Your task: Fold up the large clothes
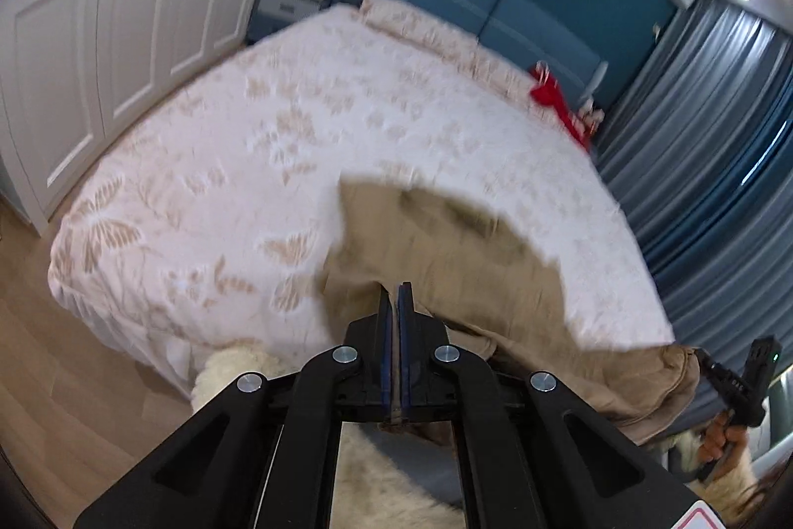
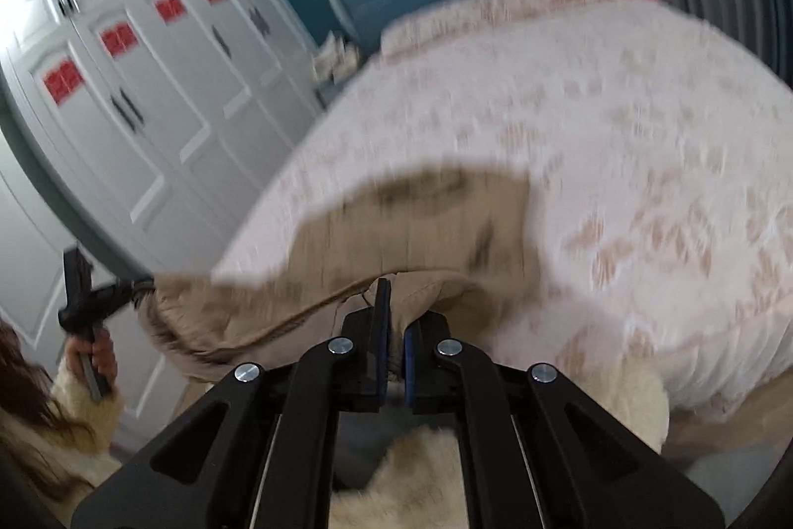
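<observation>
The left gripper [image 1: 396,288] and right gripper [image 2: 391,306] each have their fingers clamped on an edge of the tan garment [image 1: 446,261]. It hangs between them, its far part on the bed [image 1: 297,122] at frame centre. No fold is visible; folding appears barely begun. Left view: right gripper at lower right. Right view: left gripper at left, wardrobe [image 2: 148,83] with red panels.

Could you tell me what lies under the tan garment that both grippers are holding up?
Under the tan garment lies the white leaf-patterned bedspread, showing on all sides of it. The bedspread beneath the cloth is covered, so anything there cannot be seen.
</observation>
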`<state>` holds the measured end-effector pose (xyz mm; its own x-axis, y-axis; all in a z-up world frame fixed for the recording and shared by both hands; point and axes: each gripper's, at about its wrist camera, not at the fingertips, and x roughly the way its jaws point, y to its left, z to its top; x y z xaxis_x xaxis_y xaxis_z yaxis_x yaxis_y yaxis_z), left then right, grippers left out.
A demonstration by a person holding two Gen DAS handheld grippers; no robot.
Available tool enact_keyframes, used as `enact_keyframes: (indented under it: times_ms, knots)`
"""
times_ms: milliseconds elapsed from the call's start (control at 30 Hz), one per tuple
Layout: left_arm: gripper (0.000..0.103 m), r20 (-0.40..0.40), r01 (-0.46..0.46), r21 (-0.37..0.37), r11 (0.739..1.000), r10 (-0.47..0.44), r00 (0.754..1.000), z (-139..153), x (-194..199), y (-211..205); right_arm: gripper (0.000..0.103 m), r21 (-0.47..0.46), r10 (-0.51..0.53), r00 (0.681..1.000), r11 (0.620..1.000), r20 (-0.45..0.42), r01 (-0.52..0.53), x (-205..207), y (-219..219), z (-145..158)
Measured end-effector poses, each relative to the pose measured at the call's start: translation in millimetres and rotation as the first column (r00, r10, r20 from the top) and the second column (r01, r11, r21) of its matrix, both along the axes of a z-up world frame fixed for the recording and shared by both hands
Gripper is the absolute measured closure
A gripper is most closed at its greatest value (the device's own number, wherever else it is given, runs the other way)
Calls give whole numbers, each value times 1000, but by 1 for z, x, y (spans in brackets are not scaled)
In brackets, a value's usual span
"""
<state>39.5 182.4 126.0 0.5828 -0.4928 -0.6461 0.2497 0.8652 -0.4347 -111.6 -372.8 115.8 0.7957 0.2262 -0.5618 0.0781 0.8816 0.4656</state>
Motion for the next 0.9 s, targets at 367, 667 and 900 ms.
enact_keyframes:
  times_ms: [367, 667, 900]
  knots:
    - [103, 106, -102, 85, 991, 93, 990, -14, 152, -84, 100, 60, -269, 962, 962, 50, 266, 154, -59, -51]
    - [102, 25, -150, 295, 944, 149, 988, -104, 261, -136, 100, 52, -354, 928, 931, -113, 361, 256, -78, -129]
    - [101, -80, -132, 380, 915, 174, 981, -183, 296, -147, 100, 41, -383, 896, 915, -223, 402, 287, -84, -192]
